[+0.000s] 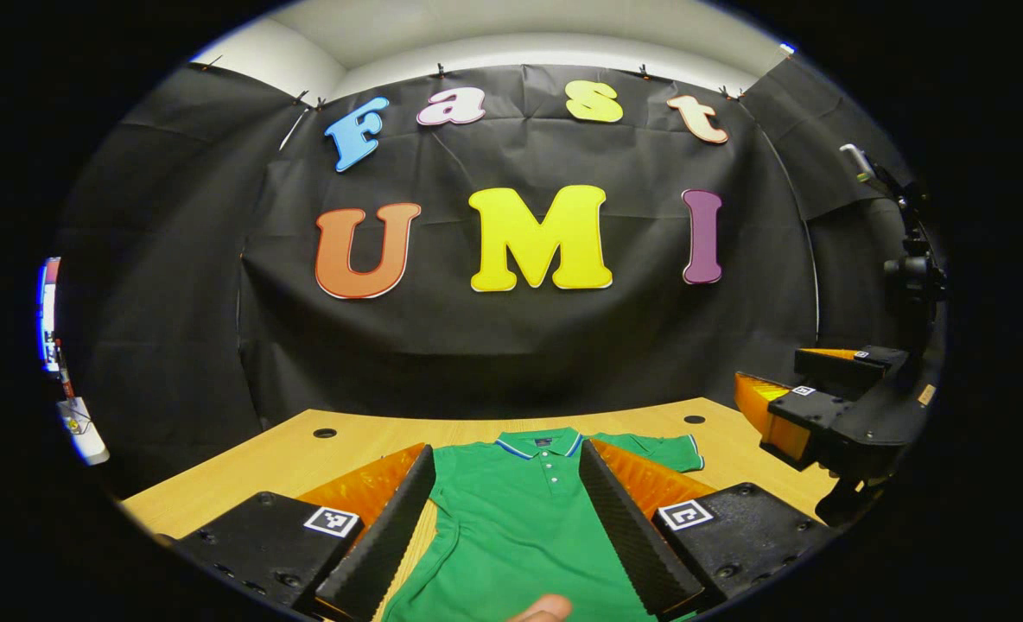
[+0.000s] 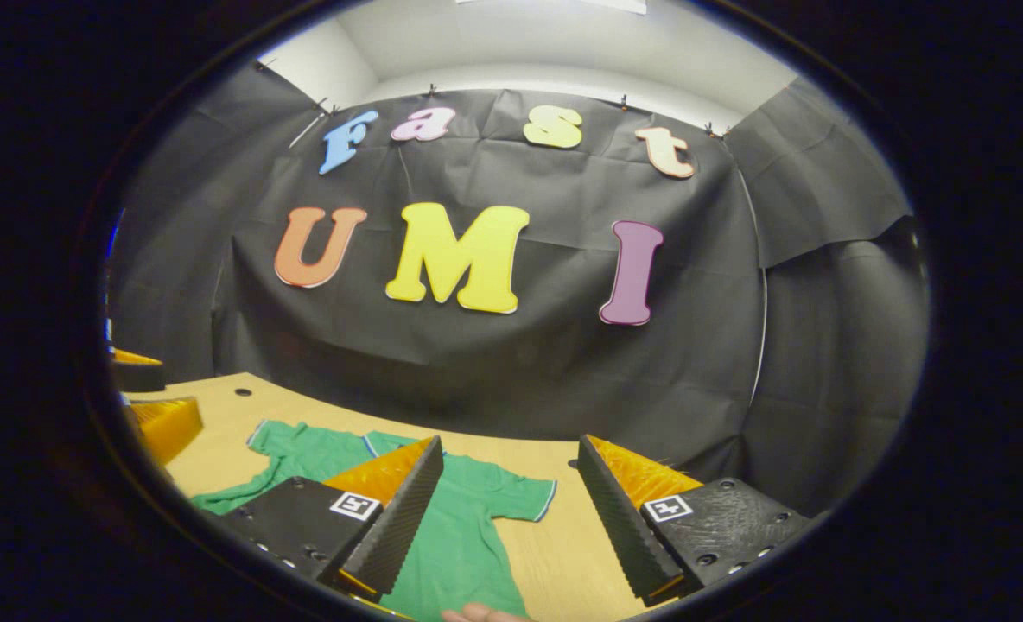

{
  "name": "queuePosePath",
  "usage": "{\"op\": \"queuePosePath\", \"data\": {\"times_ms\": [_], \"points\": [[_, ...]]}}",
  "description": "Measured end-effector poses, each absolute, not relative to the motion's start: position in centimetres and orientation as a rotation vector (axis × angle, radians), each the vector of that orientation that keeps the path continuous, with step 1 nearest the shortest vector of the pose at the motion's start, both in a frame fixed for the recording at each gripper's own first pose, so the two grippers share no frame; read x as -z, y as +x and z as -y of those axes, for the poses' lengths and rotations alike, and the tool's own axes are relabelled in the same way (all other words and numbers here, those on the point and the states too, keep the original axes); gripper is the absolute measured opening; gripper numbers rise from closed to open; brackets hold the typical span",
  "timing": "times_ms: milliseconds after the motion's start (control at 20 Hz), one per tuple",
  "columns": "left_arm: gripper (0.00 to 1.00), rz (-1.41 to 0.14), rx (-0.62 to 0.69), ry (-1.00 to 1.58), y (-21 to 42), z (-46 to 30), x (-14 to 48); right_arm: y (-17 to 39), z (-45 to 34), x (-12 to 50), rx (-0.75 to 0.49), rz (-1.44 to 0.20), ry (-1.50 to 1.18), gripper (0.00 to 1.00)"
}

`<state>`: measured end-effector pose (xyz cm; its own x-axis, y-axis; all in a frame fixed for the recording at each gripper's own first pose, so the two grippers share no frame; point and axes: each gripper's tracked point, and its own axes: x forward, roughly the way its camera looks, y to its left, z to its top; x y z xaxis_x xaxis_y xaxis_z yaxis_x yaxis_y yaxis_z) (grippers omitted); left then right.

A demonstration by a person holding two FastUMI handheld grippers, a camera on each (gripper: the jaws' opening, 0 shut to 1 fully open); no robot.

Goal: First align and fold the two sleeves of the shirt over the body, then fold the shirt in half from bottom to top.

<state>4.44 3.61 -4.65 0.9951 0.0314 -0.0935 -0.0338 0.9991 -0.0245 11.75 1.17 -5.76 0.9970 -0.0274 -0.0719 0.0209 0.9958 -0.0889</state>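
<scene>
green polo shirt [image 1: 511, 527] flat on the bench [image 1: 304, 458], both grippers up over it with nothing in them

nearest in the left gripper view, a fingertip [image 1: 544, 608] pokes in at the bottom edge over the shirt's front, and the left gripper [image 1: 506, 523] has its fingers spread wide, gripping nothing, framing the shirt's chest and buttons. the collar [image 1: 539, 442] points toward the bench's far edge and one short sleeve [image 1: 663, 449] lies spread out flat toward the right side. the right gripper [image 2: 506, 518] hangs off to that side above the bench, fingers also wide apart and empty, one over the shirt, the other over bare wood. past the far edge is the black cloth wall [image 1: 511, 345].
</scene>
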Motion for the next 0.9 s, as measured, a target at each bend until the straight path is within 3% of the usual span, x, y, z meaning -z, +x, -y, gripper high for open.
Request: {"op": "queuePosePath", "data": {"times_ms": [550, 900], "points": [[1.0, -0.101, -0.065, 0.01, 6.0, -5.3, 6.3, 29.9, 3.5, 16.3, 0.248, -0.223, -0.204, 0.95], [1.0, -0.19, -0.109, -0.004, 7.5, -7.0, 9.4, 32.8, 7.5, 24.4, 0.325, -0.411, -0.078, 0.95]]}}
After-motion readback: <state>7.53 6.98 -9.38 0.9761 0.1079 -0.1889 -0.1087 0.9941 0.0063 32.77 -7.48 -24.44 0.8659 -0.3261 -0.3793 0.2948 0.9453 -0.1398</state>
